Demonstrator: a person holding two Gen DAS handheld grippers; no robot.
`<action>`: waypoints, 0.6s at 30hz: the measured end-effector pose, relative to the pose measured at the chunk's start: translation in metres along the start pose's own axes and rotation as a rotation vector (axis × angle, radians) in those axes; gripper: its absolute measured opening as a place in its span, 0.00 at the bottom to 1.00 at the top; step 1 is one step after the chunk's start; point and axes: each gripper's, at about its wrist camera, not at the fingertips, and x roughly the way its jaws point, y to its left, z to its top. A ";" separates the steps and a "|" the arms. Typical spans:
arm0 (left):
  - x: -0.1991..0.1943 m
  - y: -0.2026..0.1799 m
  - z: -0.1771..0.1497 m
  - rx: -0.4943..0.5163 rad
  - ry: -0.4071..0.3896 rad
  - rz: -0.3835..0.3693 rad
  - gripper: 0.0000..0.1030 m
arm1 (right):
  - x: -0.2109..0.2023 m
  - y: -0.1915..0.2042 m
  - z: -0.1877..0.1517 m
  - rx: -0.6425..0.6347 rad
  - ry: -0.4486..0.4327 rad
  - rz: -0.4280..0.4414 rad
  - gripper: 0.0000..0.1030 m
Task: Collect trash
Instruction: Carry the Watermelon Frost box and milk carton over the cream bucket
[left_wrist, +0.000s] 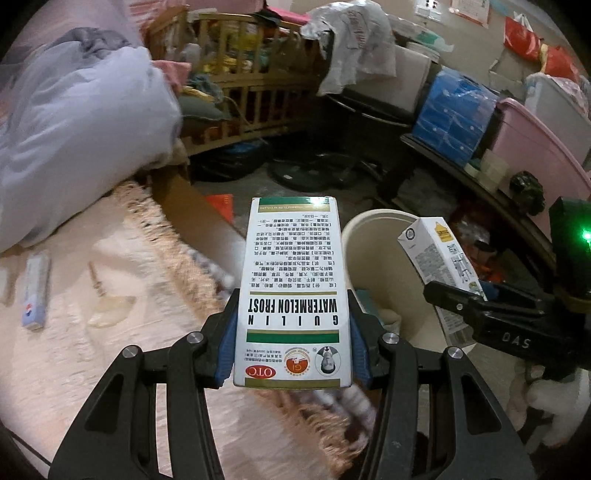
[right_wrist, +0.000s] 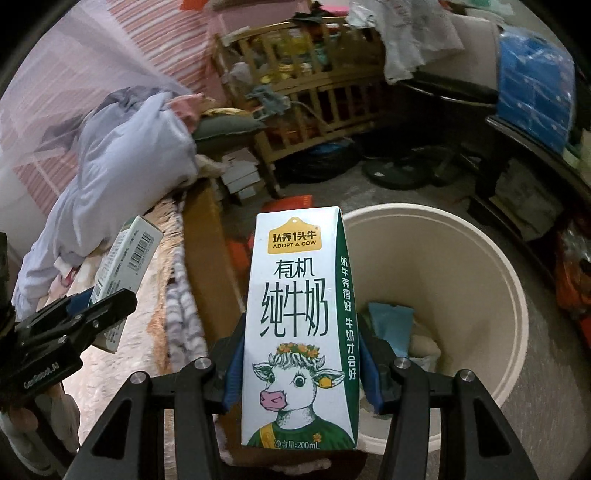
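Note:
My left gripper (left_wrist: 292, 332) is shut on a white medicine box (left_wrist: 291, 280) printed "Guilin Watermelon Frost", held above the bed's edge, left of the cream trash bin (left_wrist: 373, 221). My right gripper (right_wrist: 301, 354) is shut on a white and green milk carton (right_wrist: 301, 317), held at the near left rim of the bin (right_wrist: 480, 258). The bin holds a blue wrapper (right_wrist: 391, 321) and other scraps. The right gripper with the carton (left_wrist: 439, 254) shows at the right of the left wrist view. The left gripper with the box (right_wrist: 125, 266) shows at the left of the right wrist view.
A pink fringed blanket (left_wrist: 110, 332) covers the bed, with a small blue-white packet (left_wrist: 35, 295) and a wrapper (left_wrist: 107, 306) on it. A bundled lilac quilt (left_wrist: 74, 129) lies behind. A wooden crib (left_wrist: 251, 74), a fan base (left_wrist: 317, 170) and a cluttered low table (left_wrist: 498, 166) surround the floor.

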 end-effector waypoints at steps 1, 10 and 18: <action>0.003 -0.003 0.001 0.004 0.004 -0.008 0.47 | 0.000 -0.005 0.000 0.008 0.000 -0.004 0.48; 0.025 -0.034 0.011 0.045 0.032 -0.077 0.47 | 0.000 -0.040 -0.005 0.075 0.006 -0.046 0.48; 0.043 -0.049 0.018 0.046 0.058 -0.162 0.47 | 0.001 -0.068 -0.010 0.131 0.011 -0.076 0.48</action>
